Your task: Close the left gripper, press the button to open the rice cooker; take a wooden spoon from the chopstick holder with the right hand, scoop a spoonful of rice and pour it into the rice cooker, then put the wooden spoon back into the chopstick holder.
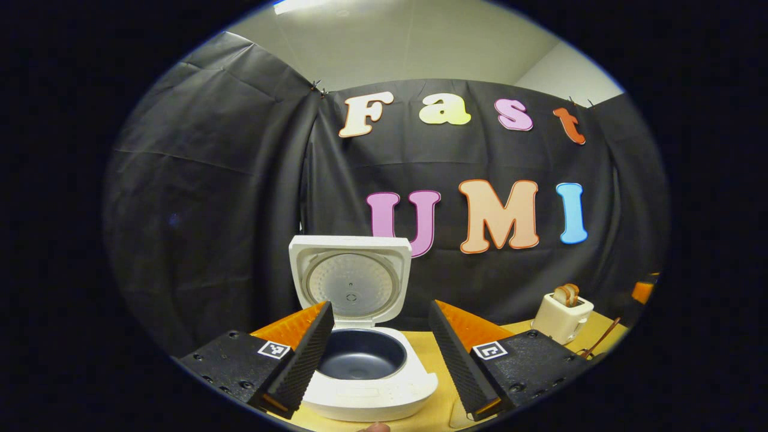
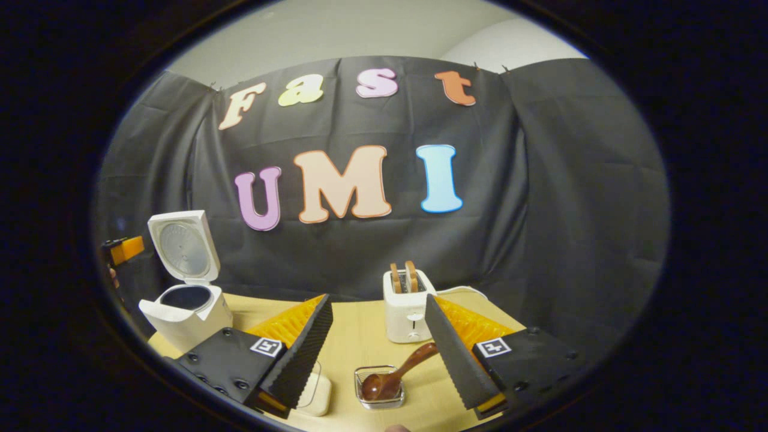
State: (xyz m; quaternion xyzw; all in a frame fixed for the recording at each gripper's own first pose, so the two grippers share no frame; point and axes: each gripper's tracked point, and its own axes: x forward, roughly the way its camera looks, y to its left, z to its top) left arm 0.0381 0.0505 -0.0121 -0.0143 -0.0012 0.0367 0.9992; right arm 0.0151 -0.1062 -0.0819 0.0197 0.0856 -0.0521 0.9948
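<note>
One rice cooker (image 1: pixel 366 372), one toaster (image 2: pixel 408 312), one wooden spoon (image 2: pixel 393 375) and one small clear container (image 2: pixel 379 387) stand on a light wooden table (image 2: pixel 360 336).

In the left gripper view, the left gripper (image 1: pixel 378 396) is held level and low over the table, jaws spread wide with nothing between the fingers. The rice cooker sits straight ahead in the gap between the jaws — its lid (image 1: pixel 351 279) stands upright and open, and the dark inner pot (image 1: pixel 362 355) looks empty. The toaster (image 1: pixel 562 318), with two slices of bread (image 1: pixel 567 294) in its slots, stands well off to the right of the jaws.

In the right gripper view, the right gripper (image 2: pixel 378 384) is also held level, jaws wide apart and gripping nothing. Between the jaws lies the clear container, with the bowl of the wooden spoon resting in it; the handle slants up toward the right finger (image 2: pixel 453 354), and I cannot tell whether they touch. What else the container holds is unclear. The toaster stands farther ahead in the same gap. A pale object (image 2: pixel 318 393) sits partly hidden behind the left finger. The open rice cooker (image 2: pixel 186 312) stands far left of the jaws.
</note>
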